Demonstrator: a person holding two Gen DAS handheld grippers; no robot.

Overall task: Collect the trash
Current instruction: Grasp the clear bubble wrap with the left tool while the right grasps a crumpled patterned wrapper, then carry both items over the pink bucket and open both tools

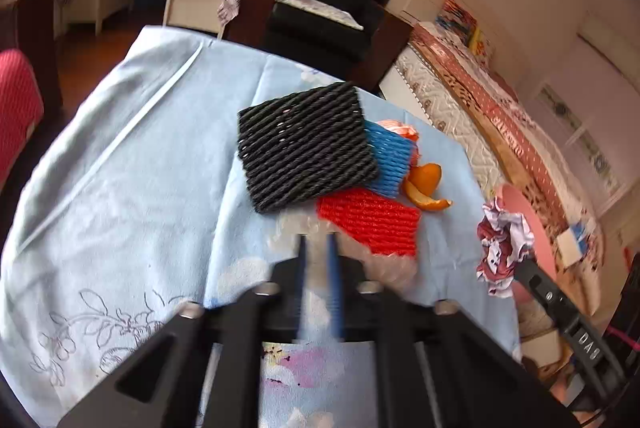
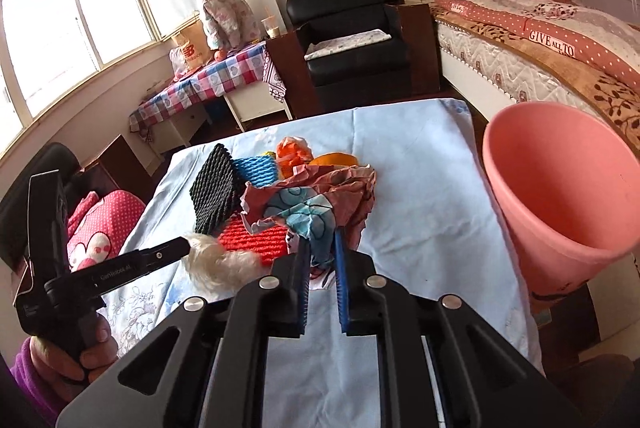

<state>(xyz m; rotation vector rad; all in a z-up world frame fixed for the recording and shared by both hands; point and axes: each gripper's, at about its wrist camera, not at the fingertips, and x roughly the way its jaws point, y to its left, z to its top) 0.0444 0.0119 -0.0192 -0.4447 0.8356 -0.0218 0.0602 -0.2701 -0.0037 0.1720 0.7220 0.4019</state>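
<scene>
A: Where is the trash found at this moment?

B: A crumpled printed wrapper (image 2: 316, 204) is clamped between the pads of the right gripper (image 2: 322, 252) and is held clear of the blue cloth (image 2: 420, 228), with the pink bin (image 2: 560, 188) just to its right. It is judged to be held that way so that it can be carried over the rim and dropped in.

A: And the left gripper?

B: The jaws of the left gripper (image 1: 318, 248) are seen nearly together, and a wad of clear plastic film (image 1: 384, 264) is pinched at their tips. In the right wrist view the same wad shows as a pale tuft at the end of that gripper. It is probably gripped low at the cloth because the film lies flat and limp there.

A: What is left on the table?

B: A pile is left near the middle of the cloth: a black foam net (image 1: 304, 148) is laid on top, overlapping a blue foam net (image 1: 390, 160) and a red foam net (image 1: 372, 224). Orange peel (image 1: 426, 188) is seen just beside them on the right, and an orange plastic scrap (image 2: 294, 156) lies behind the blue one.

A: What is held in the bin?

B: Its mouth is tilted toward the right wrist camera, and as much of the inside as is shown looks bare; the bottom is not shown.
</scene>
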